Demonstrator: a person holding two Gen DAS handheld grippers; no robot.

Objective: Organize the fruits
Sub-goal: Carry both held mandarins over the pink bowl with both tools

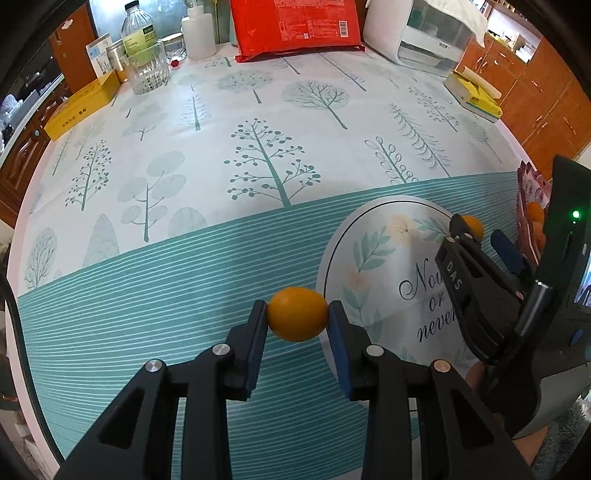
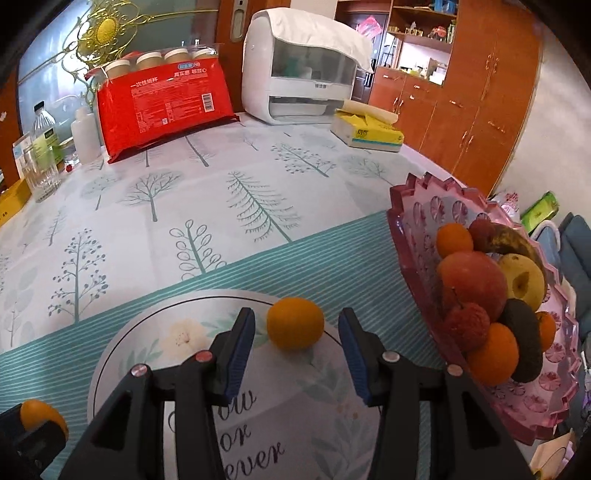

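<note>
My left gripper (image 1: 297,314) is shut on a small orange kumquat (image 1: 297,314), held just above the teal striped cloth left of the round mat (image 1: 384,266); that fruit shows at the lower left of the right wrist view (image 2: 42,415). My right gripper (image 2: 295,326) is open, its blue pads either side of a second orange fruit (image 2: 295,324) that rests on the round mat (image 2: 184,332); I cannot tell whether they touch it. It also appears in the left wrist view (image 1: 474,236) by that fruit (image 1: 473,226). A pink fruit bowl (image 2: 417,210) on the right holds several fruits.
At the table's far side stand a red packet (image 2: 166,107), a white appliance (image 2: 306,70), a yellow tissue box (image 2: 365,134), a glass (image 1: 146,70), bottles (image 1: 138,29) and a yellow box (image 1: 81,105). Wooden cabinets (image 2: 461,110) stand to the right.
</note>
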